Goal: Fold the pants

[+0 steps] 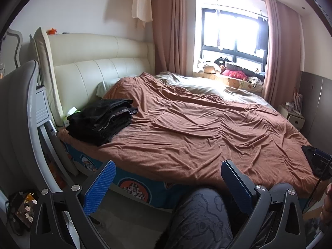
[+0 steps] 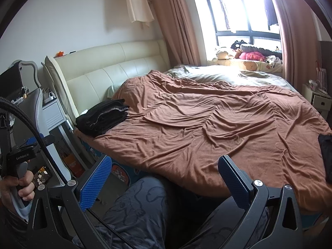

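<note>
A stack of folded black pants [image 1: 101, 120] [image 2: 103, 117] lies on the brown bedspread [image 1: 197, 128] [image 2: 207, 128] near the headboard at the left. Another dark garment [image 1: 313, 159] [image 2: 325, 155] lies at the bed's right edge, cut off by the frame. My left gripper [image 1: 167, 183] hangs open in front of the bed's near edge, above a person's patterned grey trouser leg [image 1: 199, 217], with nothing between its blue pads. My right gripper [image 2: 164, 179] is open too, empty, over the same leg [image 2: 137, 207] and well clear of both garments.
A cream padded headboard [image 1: 99, 62] stands at the left, with a grey chair [image 1: 18, 114] and a bedside unit beside it. A window sill with soft toys [image 1: 226, 68] is at the far side. A small cabinet [image 1: 292, 114] stands at the right. A hand [image 2: 18, 184] holds the other gripper's handle.
</note>
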Demonstrator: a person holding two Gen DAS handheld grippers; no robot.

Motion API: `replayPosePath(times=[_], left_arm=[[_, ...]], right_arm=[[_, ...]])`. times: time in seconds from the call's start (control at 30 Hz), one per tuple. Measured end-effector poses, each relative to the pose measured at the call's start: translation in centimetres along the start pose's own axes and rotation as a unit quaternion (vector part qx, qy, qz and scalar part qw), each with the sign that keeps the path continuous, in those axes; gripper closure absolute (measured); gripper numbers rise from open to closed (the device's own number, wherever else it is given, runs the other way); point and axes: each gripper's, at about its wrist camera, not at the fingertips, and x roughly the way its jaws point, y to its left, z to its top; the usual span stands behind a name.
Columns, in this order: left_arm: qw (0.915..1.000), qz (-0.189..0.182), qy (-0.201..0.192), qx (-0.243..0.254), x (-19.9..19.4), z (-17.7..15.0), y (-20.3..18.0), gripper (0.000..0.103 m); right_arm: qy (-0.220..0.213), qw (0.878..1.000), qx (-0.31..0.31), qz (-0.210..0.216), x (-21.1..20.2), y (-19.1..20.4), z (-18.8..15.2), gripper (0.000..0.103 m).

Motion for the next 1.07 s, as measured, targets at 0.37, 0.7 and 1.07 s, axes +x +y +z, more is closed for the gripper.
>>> replayPosePath(times=[0.37,0.7,1.07], left_arm=[[1.0,-0.002,-0.004,0.002,-0.5,0.1,0.0,0.001],[0.9999,-0.007,-0.01,0.001,-1.0,0.5,-0.3,0.001],[0.9999,-0.004,-0.01,-0.003,-1.3,0.5,-0.2,0.001]], right_arm=[[0.002,1.0,-0.006,-0.002,0.1,-0.1,0.4,0.0],[0.006,1.0,-0.009,0.0,0.4,-0.1,0.3,0.0],[0.003,1.0,-0.009,0.001,0.2,-0.3,0.2,0.0]])
